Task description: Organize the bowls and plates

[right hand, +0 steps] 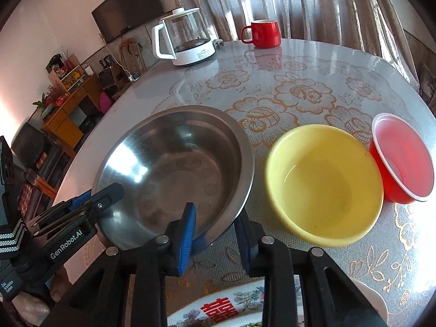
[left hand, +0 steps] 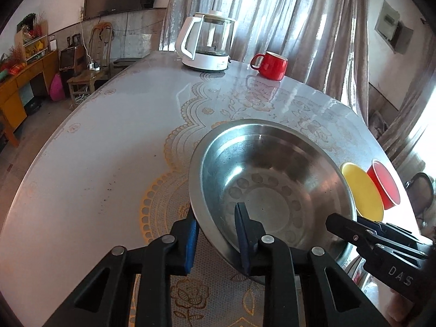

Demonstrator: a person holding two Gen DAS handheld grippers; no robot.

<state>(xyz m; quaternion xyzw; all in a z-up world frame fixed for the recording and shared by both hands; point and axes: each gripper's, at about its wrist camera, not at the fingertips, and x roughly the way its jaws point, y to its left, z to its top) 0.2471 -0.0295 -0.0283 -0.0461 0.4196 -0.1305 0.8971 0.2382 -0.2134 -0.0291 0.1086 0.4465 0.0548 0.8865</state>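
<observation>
Both grippers straddle steel bowl (right hand: 174, 169) rim: left gripper (left hand: 218, 234) at near-left edge, right gripper (right hand: 215, 234) at near-right, jaws narrowed, pads pinching rim. Yellow bowl (right hand: 324, 185) just beside, red plastic bowl (right hand: 403, 160) touching it. Open tabletop (left hand: 95, 150) left.

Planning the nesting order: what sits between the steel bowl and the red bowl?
The yellow bowl sits between the steel bowl and the red bowl, clearest in the right wrist view.

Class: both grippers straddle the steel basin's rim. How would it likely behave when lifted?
The steel basin probably stays rigid, being thin metal. Its polished rim may slip between the left gripper and right gripper pads. Grips sit on one side, so it may tilt.
</observation>
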